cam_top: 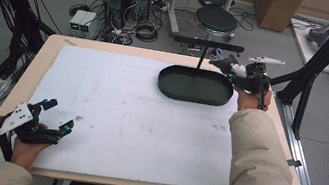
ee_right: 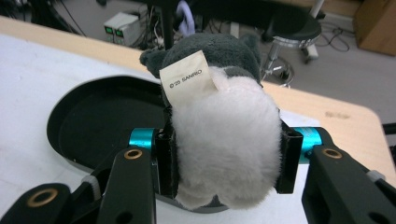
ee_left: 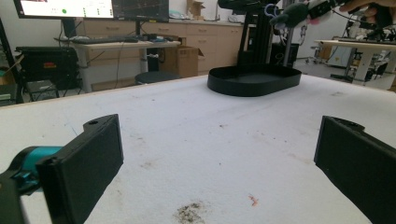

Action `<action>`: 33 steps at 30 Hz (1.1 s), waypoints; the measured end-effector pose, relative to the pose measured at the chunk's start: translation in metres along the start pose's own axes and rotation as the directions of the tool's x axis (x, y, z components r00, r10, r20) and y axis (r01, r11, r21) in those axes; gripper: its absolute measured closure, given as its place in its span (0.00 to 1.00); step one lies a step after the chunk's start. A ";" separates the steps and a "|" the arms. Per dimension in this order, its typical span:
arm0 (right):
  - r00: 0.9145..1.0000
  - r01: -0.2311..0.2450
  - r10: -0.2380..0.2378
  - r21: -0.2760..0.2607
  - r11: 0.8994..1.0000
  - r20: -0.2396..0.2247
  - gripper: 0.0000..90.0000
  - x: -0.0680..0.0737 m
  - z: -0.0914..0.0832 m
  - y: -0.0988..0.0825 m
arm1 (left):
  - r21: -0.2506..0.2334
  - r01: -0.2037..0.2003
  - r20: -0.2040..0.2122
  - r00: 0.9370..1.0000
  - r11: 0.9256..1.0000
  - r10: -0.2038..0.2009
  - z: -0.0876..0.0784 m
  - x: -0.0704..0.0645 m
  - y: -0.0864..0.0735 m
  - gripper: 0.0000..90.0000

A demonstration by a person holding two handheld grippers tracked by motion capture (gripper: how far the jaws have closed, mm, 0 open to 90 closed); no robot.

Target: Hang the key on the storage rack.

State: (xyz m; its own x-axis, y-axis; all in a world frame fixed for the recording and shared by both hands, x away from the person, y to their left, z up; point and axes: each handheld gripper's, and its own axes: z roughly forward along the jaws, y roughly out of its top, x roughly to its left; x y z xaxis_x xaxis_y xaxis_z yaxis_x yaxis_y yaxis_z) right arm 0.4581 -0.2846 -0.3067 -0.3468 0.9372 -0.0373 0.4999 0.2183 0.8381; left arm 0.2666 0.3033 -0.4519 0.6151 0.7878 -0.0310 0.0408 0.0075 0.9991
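- The left gripper (cam_top: 53, 115) is being rested at about 7 o'clock on the white foam-covered table (cam_top: 123, 116), its jaws being held wide apart with nothing between them.
- The black oval plastic tray (cam_top: 195, 85) is being left at about 1 o'clock, a black T-shaped stand (cam_top: 208, 44) being seen behind it.
- The right gripper (ee_right: 226, 158) is being kept clamped on the grey-and-white plush toy (ee_right: 224, 140), which is being held above the tray's right rim.
- The toy is being judged light, soft and squashy; it is best gripped across its fluffy white belly, since the fur is likely to slip.
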 end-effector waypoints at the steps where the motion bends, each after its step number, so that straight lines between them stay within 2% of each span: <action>1: 1.000 0.002 -0.002 0.005 1.000 -0.001 0.61 0.000 0.002 -0.001 | 0.000 0.000 0.001 1.000 1.000 0.000 0.000 0.000 0.000 0.02; 12: 1.000 -0.024 0.024 0.001 1.000 -0.020 0.61 0.005 0.029 -0.004 | 0.000 0.001 0.002 1.000 1.000 -0.001 0.000 0.000 0.000 0.02; 19: 0.995 -0.095 0.095 -0.027 0.995 -0.012 0.61 0.003 0.044 -0.006 | -0.002 -0.004 0.000 1.000 1.000 0.004 0.000 0.000 0.000 0.02; 25: 0.996 -0.092 0.092 -0.028 0.995 -0.003 0.59 0.004 0.047 -0.006 | 0.001 -0.002 -0.001 1.000 1.000 0.002 0.000 0.000 0.000 0.02; 26: 0.996 -0.083 0.082 -0.037 0.996 -0.018 0.54 0.004 0.048 -0.007 | 0.001 -0.001 -0.002 1.000 1.000 0.001 0.000 0.000 0.000 0.02; 27: 0.997 -0.073 0.072 -0.041 0.997 -0.026 0.54 0.004 0.049 -0.007 | 0.002 -0.001 -0.002 1.000 1.000 0.001 0.000 0.000 0.000 0.02; 28: 0.998 -0.059 0.058 -0.046 0.997 -0.019 0.37 0.005 0.049 -0.006 | 0.002 -0.002 -0.003 1.000 1.000 0.002 0.000 0.000 0.000 0.02; 29: 0.998 -0.059 0.058 -0.046 0.997 -0.019 0.37 0.005 0.049 -0.006 | 0.001 0.001 -0.001 1.000 1.000 -0.001 0.000 0.000 0.000 0.02; 30: 0.999 -0.041 0.041 -0.065 0.997 -0.006 0.18 0.007 0.049 -0.006 | 0.001 -0.001 -0.001 1.000 1.000 0.001 0.000 0.000 0.000 0.02; 31: 0.999 -0.041 0.041 -0.065 0.997 -0.006 0.18 0.007 0.049 -0.006 | 0.001 -0.001 -0.001 1.000 1.000 0.001 0.000 0.000 0.000 0.02; 32: 0.999 -0.040 0.040 -0.053 0.998 -0.010 0.10 0.009 0.047 -0.005 | 0.000 0.000 -0.003 1.000 1.000 0.000 0.000 0.000 0.000 0.02; 33: 0.999 -0.040 0.040 -0.053 0.998 -0.010 0.10 0.009 0.047 -0.005 | 0.000 -0.003 -0.003 1.000 1.000 0.003 0.000 0.000 0.000 0.02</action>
State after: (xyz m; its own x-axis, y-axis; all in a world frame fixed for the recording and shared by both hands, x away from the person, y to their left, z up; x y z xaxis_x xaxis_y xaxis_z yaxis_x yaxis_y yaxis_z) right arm 0.4899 -0.2646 -0.3374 -0.3342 0.9425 0.0014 0.4704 0.1655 0.8668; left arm 0.2662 0.3032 -0.4520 0.6131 0.7895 -0.0278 0.0388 0.0051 0.9992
